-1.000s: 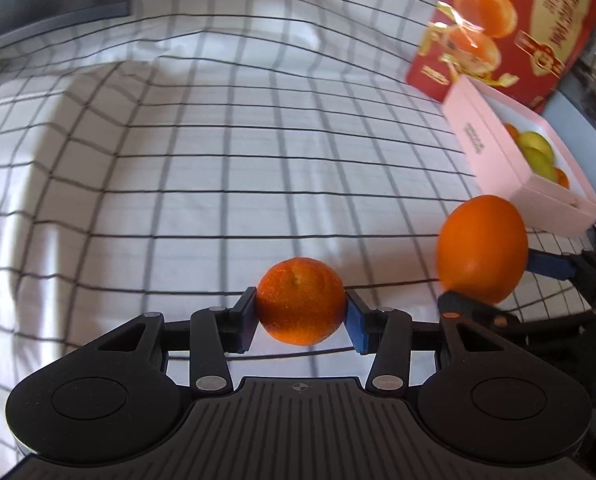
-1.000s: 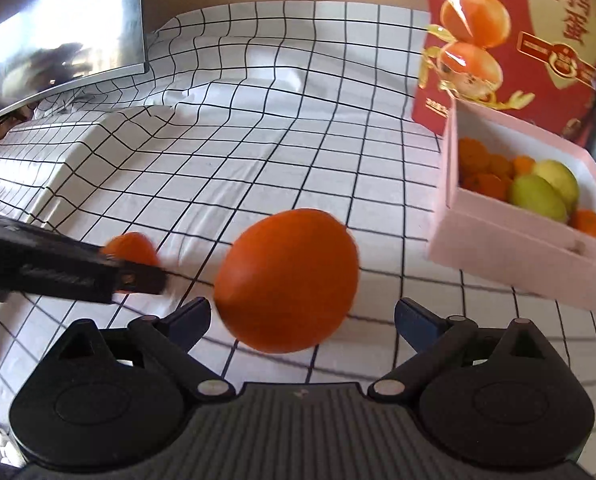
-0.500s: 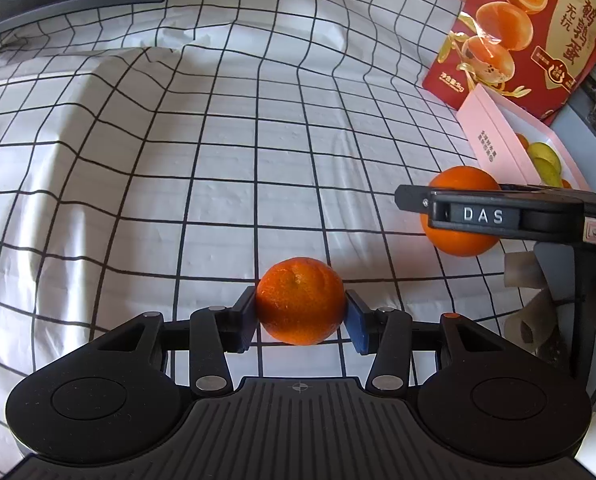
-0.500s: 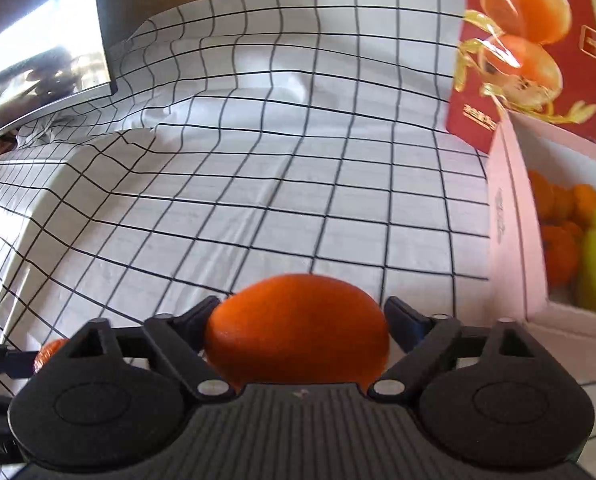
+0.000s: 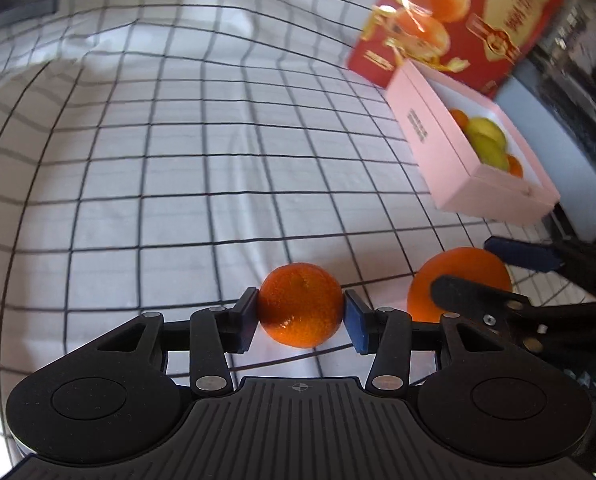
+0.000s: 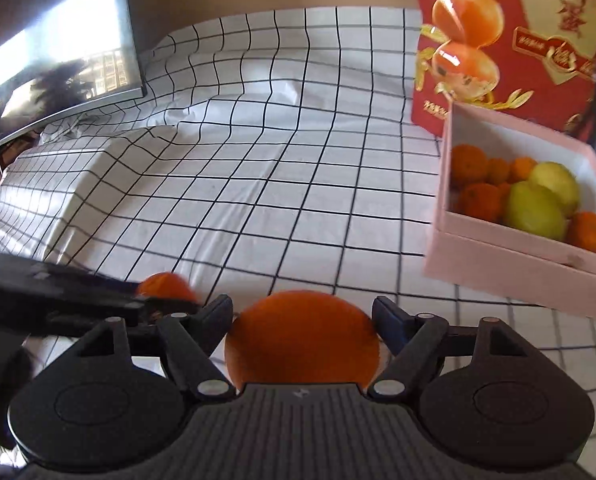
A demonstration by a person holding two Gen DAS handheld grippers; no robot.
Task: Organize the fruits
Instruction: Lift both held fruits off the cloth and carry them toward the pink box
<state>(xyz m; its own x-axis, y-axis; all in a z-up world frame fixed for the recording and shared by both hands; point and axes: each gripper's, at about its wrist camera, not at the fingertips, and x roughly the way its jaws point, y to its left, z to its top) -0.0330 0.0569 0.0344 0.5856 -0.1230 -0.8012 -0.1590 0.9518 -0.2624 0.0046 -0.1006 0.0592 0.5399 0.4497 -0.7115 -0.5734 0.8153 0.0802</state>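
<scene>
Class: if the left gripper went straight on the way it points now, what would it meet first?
Probably the checked cloth: beyond the left gripper, shut on the small orange, nothing else shows; depth is unclear.

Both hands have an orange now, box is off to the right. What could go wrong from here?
1. The right gripper jaws are closing on the big orange, which sits deep against the body; it may slip.
2. The two grippers are close together, so they may collide on the way.
3. The pink box already holds a pile, so the small orange could roll off.
</scene>
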